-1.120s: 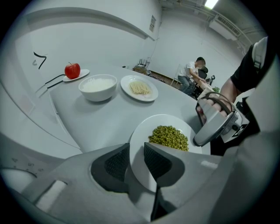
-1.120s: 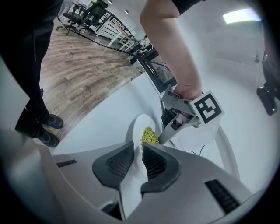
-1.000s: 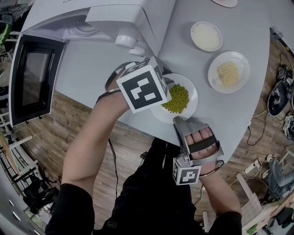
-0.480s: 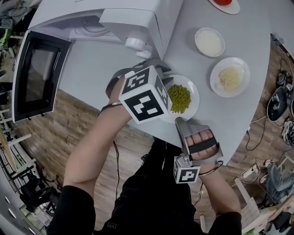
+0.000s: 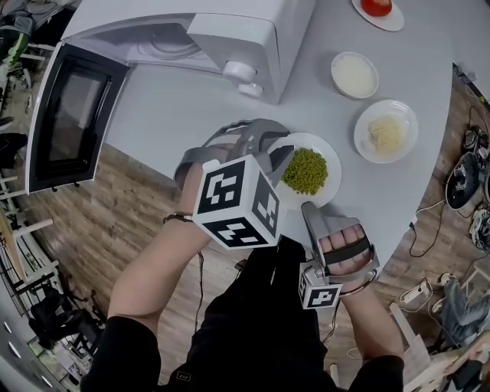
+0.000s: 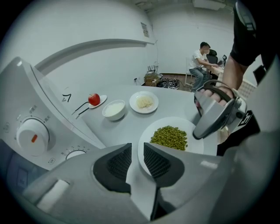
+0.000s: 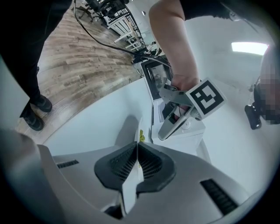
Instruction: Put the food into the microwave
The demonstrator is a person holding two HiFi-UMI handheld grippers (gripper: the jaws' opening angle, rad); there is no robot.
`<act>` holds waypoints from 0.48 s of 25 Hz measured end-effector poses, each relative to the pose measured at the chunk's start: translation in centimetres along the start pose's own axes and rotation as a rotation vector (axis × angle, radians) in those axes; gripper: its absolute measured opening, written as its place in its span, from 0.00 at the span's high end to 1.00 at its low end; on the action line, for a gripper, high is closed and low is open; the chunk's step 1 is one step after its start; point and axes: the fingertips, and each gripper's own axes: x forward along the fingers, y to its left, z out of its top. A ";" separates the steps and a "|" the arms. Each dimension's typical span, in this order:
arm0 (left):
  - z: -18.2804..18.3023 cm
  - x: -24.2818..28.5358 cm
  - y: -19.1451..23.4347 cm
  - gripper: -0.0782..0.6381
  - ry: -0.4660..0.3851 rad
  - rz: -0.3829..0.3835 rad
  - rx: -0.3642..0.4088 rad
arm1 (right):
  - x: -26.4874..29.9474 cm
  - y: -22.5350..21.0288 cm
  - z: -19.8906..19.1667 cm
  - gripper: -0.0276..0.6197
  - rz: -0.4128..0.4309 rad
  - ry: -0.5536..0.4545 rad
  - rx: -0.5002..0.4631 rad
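1. Grey, round-edged tabletop [image 5: 191, 107] carries the white plate [image 5: 331, 190] of green peas [image 5: 305, 170] near its front edge, a little in front of the microwave [image 5: 230, 31].
2. My right gripper [image 7: 137, 146] has just been closing its jaws and pinches the plate's near rim, the thin white edge caught between the pads.
3. My left gripper [image 6: 137, 147] hangs over the plate's left rim, jaws a little apart and pressing on nothing.
4. The white microwave's door [image 5: 69, 115] stands swung open to the left.
5. Farther right lie a small bowl [image 5: 354, 74] of something white, a second plate [image 5: 386, 132] with pale shreds, and a red fruit [image 5: 377, 6] on a saucer [image 5: 394, 17] at the far edge.
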 end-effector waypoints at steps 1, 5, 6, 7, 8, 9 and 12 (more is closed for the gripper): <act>0.2 -0.5 -0.2 0.76 -0.006 0.010 0.001 | -0.2 -0.1 -0.1 0.92 -0.001 -0.003 -0.009; 0.7 -2.7 -0.7 0.76 -0.027 0.057 -0.005 | -0.9 -1.2 -0.6 0.92 -0.008 -0.002 -0.044; 0.7 -3.1 -0.7 0.76 -0.031 0.070 -0.011 | -1.1 -1.7 -0.8 0.92 -0.019 0.000 -0.050; 0.8 -3.6 -0.7 0.76 -0.034 0.085 -0.018 | -1.3 -2.1 -1.0 0.92 -0.030 0.003 -0.054; 0.8 -4.2 -0.6 0.76 -0.037 0.102 -0.024 | -1.4 -2.5 -1.2 0.92 -0.039 0.004 -0.057; 0.8 -4.8 -0.4 0.76 -0.039 0.121 -0.031 | -1.5 -3.0 -1.2 0.92 -0.048 0.002 -0.059; 1.2 -7.1 -0.1 0.76 -0.053 0.177 -0.052 | -2.1 -5.0 -0.9 0.92 -0.084 -0.014 -0.067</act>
